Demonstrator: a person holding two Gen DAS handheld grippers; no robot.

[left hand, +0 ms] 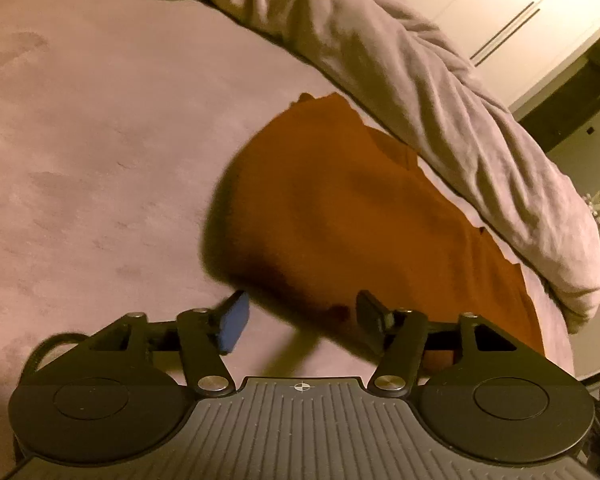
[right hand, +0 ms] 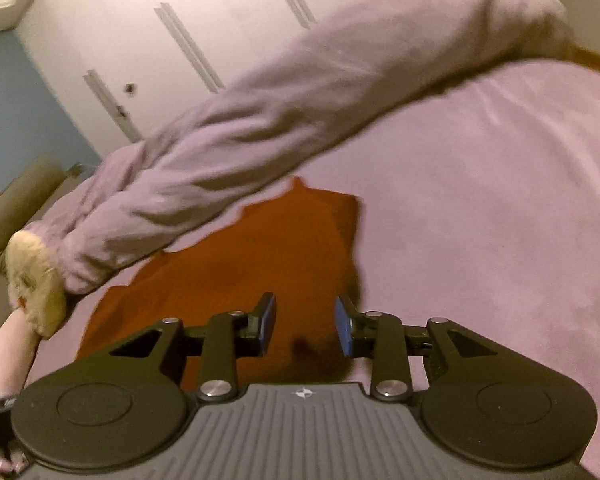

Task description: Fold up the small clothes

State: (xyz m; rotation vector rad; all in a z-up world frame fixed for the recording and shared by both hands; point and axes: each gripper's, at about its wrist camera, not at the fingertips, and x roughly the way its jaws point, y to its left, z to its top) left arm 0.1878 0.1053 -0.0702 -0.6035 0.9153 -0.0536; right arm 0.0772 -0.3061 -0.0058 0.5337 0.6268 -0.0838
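No writing can be read anywhere. The left gripper has its jaws spread wide, nothing pinched, above the near edge of the orange garment. The right gripper is parted less (also empty) over the same cloth. The garment lies flat on the mauve bed sheet, beside a rumpled duvet; a white wardrobe stands behind.
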